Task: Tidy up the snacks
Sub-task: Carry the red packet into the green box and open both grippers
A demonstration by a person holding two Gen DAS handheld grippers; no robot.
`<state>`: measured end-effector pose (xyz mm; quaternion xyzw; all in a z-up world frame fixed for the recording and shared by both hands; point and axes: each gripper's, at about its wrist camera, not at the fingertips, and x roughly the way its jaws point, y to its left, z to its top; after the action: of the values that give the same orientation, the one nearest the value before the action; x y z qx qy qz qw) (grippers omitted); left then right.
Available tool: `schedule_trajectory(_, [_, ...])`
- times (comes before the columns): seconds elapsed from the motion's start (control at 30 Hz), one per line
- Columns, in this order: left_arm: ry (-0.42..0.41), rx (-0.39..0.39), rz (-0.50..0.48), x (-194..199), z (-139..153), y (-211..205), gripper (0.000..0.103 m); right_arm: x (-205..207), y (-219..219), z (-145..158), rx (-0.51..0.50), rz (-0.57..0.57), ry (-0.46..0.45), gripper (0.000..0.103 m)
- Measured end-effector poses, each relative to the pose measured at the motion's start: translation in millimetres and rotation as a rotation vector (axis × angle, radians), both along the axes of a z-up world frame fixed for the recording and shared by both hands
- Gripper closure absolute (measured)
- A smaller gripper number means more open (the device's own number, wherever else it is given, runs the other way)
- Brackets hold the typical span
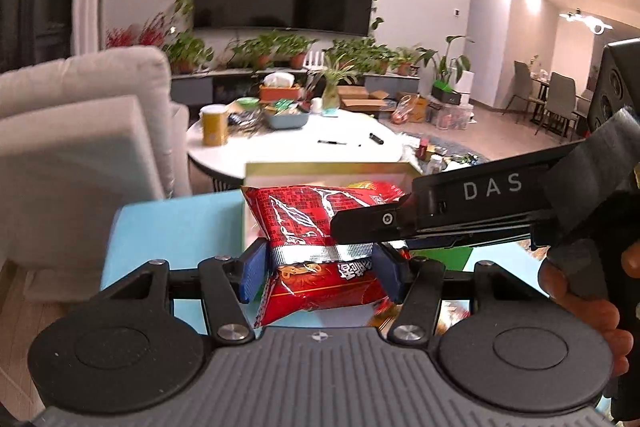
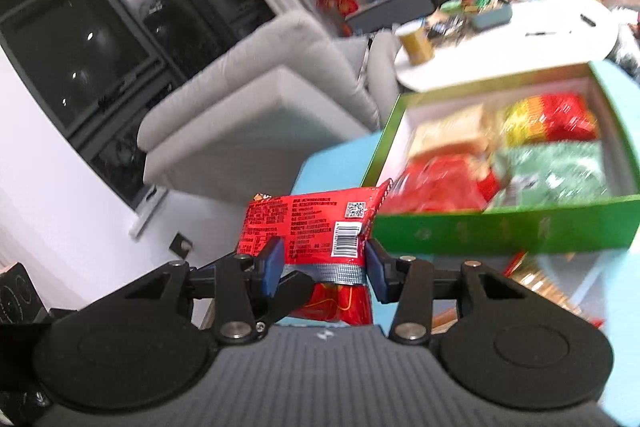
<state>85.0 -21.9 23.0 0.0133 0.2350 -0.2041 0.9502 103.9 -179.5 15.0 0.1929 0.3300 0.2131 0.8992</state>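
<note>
My left gripper (image 1: 320,269) is shut on a red snack packet (image 1: 308,219), its blue pads pinching the silver crimped seam. My right gripper (image 2: 322,267) is shut on a red snack packet (image 2: 312,223) with a barcode and QR code, also at its silver seam. Whether this is the same packet I cannot tell. The right gripper's black body (image 1: 472,211) reaches in from the right in the left wrist view, touching the packet there. A green box (image 2: 500,227) with a white inside holds several red, yellow and green packets, to the right of my right gripper.
The box stands on a light blue surface (image 1: 176,239). A grey sofa (image 2: 256,107) is to the left. Behind is a white round table (image 1: 304,143) with a yellow can (image 1: 215,126), a blue tray and pens. A TV and potted plants line the far wall.
</note>
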Motion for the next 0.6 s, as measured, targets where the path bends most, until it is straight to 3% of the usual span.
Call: schedule_trajectory(0.6, [-0.041,0.050,-0.071,44,6,-42,0.050,26,-46,7,0.030,-0.072,-0.047,0.049])
